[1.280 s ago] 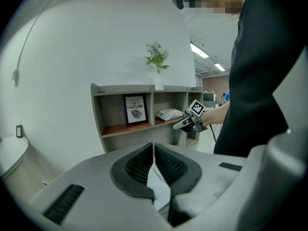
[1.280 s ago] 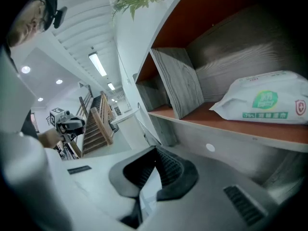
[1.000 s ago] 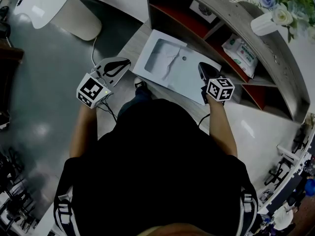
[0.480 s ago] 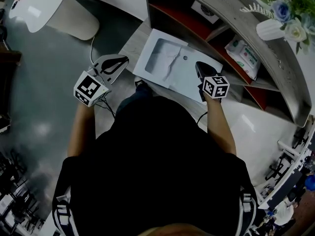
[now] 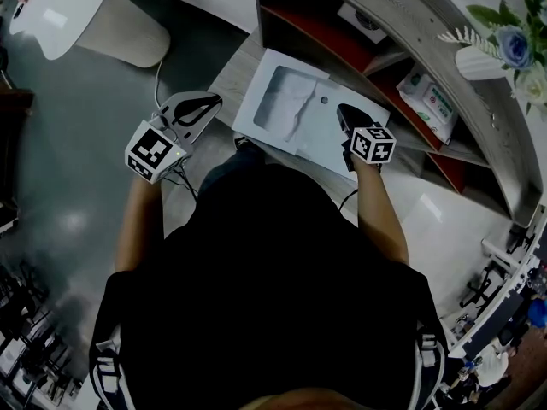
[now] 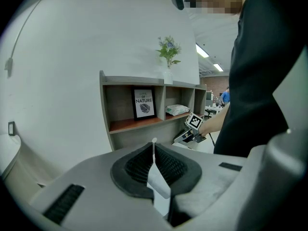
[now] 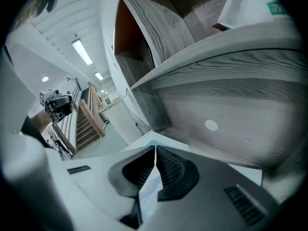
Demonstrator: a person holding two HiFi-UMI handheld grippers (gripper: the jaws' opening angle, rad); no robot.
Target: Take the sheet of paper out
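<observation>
A white envelope (image 5: 256,114) lies flat on a grey wood-grain ledge (image 5: 229,73) in front of a shelf unit. Its clear window shows a creased sheet of paper (image 5: 282,99) inside, and a round snap (image 5: 323,100) sits on the flap. My right gripper (image 5: 340,109) is shut with nothing seen between its jaws; it hovers low over the envelope's right part. In the right gripper view its tips (image 7: 155,150) point at the envelope's white corner (image 7: 153,137). My left gripper (image 5: 214,101) is left of the envelope, off its edge, jaws together (image 6: 154,150) and holding nothing.
The shelf unit (image 5: 402,67) stands right behind the envelope, holding a framed print (image 6: 144,103) and a pack of wipes (image 5: 430,101). A vase of flowers (image 5: 504,54) is on top. A white rounded seat (image 5: 85,11) and a cable (image 5: 161,79) are at the left.
The right gripper has sunk and slid a little further over the envelope. The left gripper has drifted slightly left. The envelope has not moved.
</observation>
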